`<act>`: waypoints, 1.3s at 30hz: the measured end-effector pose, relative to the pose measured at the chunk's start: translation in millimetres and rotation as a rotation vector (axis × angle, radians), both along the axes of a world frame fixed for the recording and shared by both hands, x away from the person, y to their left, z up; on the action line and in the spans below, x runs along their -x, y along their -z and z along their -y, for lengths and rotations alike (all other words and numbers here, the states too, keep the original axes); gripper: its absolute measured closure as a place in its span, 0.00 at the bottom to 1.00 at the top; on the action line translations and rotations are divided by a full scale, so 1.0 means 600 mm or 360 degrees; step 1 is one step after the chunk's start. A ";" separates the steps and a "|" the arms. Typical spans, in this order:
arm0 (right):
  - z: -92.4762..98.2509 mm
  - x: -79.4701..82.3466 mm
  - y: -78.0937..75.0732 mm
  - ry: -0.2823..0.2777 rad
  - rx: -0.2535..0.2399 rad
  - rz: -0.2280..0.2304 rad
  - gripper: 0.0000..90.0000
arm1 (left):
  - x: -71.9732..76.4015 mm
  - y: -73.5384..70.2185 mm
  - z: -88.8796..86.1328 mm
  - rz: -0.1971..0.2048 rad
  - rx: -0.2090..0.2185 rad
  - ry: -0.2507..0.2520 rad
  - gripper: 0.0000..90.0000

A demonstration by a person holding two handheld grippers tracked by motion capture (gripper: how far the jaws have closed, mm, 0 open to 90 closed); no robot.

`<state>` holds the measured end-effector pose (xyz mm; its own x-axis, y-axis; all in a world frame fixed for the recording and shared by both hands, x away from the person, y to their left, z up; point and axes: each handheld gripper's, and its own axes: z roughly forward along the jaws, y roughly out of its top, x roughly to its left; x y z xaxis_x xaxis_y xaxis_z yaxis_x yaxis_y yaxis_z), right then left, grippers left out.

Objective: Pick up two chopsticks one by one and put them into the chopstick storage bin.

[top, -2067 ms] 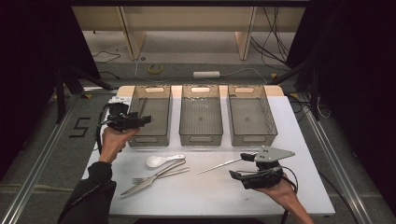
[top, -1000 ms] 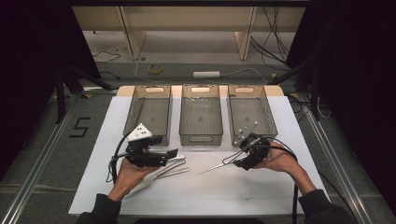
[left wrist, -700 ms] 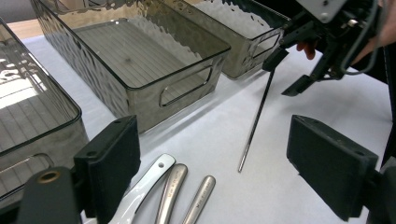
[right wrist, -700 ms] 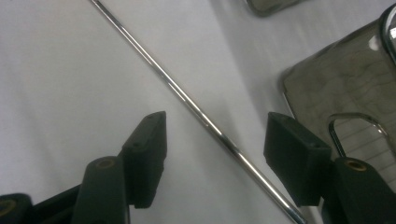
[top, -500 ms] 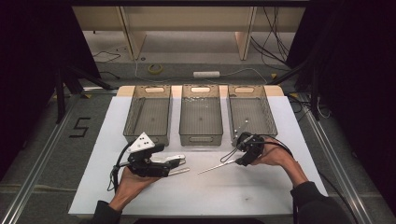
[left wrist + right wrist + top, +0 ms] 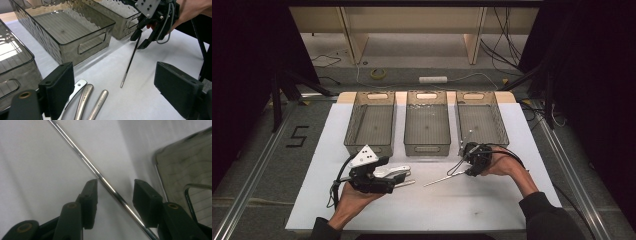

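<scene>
Right gripper view: thin shiny steel rod [image 6: 107, 185] runs diagonally between right gripper [image 6: 115, 195] jaws, which have just been closing; pads not touching yet.

Your high view looks forward and down from above your side of the white table [image 6: 522, 200], far enough to take in all three bins. Your left gripper view sits low over the tabletop, looking across at the metal rod [image 6: 130, 62] and the right gripper [image 6: 142, 41]. Your right gripper view hovers just above that same rod [image 6: 105, 181], facing down.
</scene>
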<state>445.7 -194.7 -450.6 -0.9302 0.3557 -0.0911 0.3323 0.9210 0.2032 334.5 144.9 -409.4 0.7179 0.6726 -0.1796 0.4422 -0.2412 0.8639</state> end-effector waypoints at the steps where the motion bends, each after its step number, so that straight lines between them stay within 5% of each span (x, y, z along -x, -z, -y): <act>1: 0.000 -0.001 0.000 0.0002 0.0004 -0.0004 0.63 | 0.000 0.000 -0.001 0.0002 0.0001 0.0001 0.18; 20: -0.007 0.000 0.005 -0.0019 0.0079 -0.0049 0.74 | 0.000 0.002 0.001 0.0003 -0.0026 -0.0003 0.18; 39: -0.019 0.005 0.005 -0.0130 0.0161 -0.0104 0.93 | 0.001 0.003 0.003 0.0007 -0.0058 -0.0001 0.19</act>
